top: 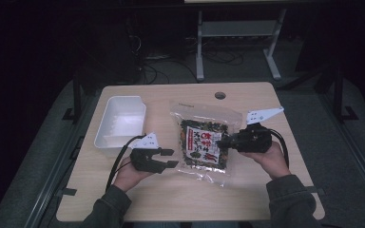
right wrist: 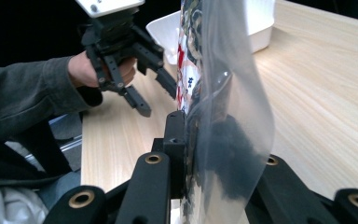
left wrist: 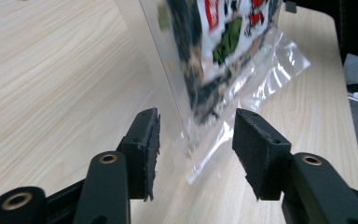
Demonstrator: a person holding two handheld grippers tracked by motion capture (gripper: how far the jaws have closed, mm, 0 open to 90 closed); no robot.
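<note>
Right tool (top: 224, 142) is clamped on the right edge of the snack bag (top: 203, 145), both pads pressing the clear film, the bag held upright off the table (top: 180, 199). Left tool (top: 170, 158) stands released just left of the bag, its lower corner between the parted pads (left wrist: 151, 144) without contact. A white tray (top: 120, 124) lies further left of the bag.
</note>
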